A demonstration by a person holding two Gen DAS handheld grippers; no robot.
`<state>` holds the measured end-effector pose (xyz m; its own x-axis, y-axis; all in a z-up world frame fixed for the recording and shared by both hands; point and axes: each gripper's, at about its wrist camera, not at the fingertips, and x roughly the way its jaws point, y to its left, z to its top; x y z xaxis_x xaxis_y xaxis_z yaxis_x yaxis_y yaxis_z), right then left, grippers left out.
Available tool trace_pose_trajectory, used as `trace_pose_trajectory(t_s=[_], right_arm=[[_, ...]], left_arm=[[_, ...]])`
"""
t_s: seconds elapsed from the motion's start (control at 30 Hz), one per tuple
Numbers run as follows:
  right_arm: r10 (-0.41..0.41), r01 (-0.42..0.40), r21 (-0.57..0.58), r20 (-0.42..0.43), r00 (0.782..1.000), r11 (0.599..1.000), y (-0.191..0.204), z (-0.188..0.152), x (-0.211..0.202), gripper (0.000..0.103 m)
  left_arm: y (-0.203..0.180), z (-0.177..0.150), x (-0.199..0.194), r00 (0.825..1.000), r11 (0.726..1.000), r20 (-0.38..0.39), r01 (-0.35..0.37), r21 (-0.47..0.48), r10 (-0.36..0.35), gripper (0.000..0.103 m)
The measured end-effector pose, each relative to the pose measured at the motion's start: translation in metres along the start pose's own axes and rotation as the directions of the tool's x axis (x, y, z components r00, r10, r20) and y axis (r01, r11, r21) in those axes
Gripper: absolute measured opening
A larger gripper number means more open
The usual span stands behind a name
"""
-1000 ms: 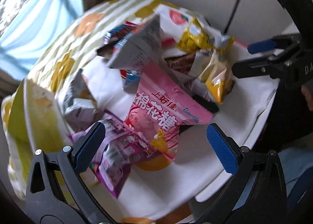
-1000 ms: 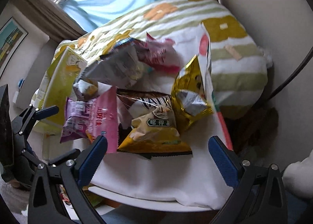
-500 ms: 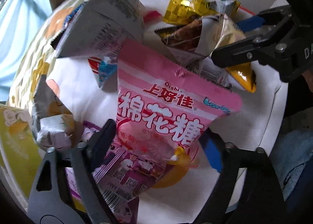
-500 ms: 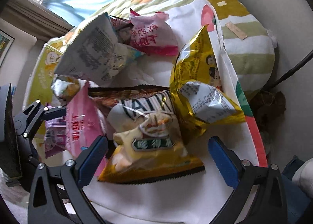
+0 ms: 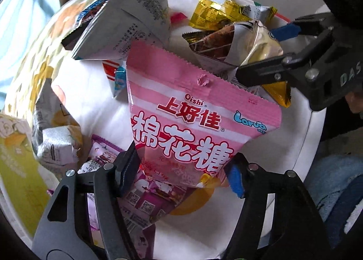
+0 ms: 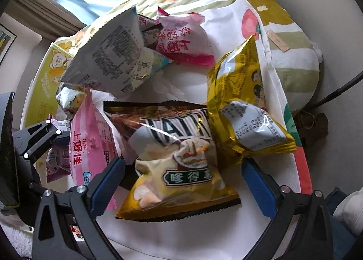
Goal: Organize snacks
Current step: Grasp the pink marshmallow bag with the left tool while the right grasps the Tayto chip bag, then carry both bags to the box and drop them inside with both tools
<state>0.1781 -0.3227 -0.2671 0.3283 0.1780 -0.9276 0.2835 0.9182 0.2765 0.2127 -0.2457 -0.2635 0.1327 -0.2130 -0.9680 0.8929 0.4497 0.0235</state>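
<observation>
Two grippers are in view over a round white bench covered by a white cloth, heaped with snack bags.

Left wrist view, left to right: a yellow printed carton stands at the bench's edge; beside it a crumpled silver-and-yellow bag; next a purple foil bag, lying flat with its printed back up. Over that bag the left gripper has its fingers down either side of the lower part of the pink marshmallow bag, a glossy pouch with serrated top edge. The fingers have just been closing; the left pad touches the bag's edge, the right blue pad stands just at its corner, and a firm clamp cannot be confirmed. Behind lies a large grey-white bag, back panel up, then a small gold foil bag.

Right wrist view: the right gripper has its fingers spread wide, one on each side of the yellow-and-brown chip bag, a puffed, shiny pouch lying on the cloth; neither pad touches it. To its right the gold foil bag leans upright, touching the chip bag. One pink-and-white bag lies farther back.

Count visible: eight bags, one carton.
</observation>
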Motion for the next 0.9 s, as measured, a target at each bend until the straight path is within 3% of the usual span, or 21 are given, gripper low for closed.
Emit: trace_pose_trajectory(t_s=[0.1, 0.23, 0.3, 0.37, 0.9], right_arm=[[-0.005, 0.005, -0.013, -0.004, 1.000, 1.000, 0.000, 0.001, 0.002, 0.102], [-0.032, 0.032, -0.053, -0.007, 0.999, 0.998, 0.011, -0.002, 0.002, 0.089], [-0.052, 0.051, -0.075, -0.009, 0.999, 0.996, 0.014, -0.003, 0.004, 0.082], [-0.040, 0.038, -0.095, -0.012, 0.999, 0.995, 0.019, -0.008, 0.005, 0.068], [-0.006, 0.017, -0.146, 0.073, 0.997, 0.989, 0.031, -0.040, -0.039, 0.062]], left_arm=[[0.003, -0.001, -0.003, 1.000, 1.000, -0.001, 0.000, -0.020, 0.000, 0.063], [0.009, -0.005, -0.004, 1.000, 0.999, -0.004, -0.007, -0.042, 0.007, 0.063], [0.008, -0.008, -0.005, 1.000, 0.999, -0.003, -0.017, -0.046, 0.017, 0.063], [0.003, -0.010, -0.007, 1.000, 0.998, -0.001, -0.022, -0.054, 0.022, 0.063], [-0.027, -0.013, -0.038, 0.996, 0.993, 0.046, -0.078, -0.093, 0.083, 0.063]])
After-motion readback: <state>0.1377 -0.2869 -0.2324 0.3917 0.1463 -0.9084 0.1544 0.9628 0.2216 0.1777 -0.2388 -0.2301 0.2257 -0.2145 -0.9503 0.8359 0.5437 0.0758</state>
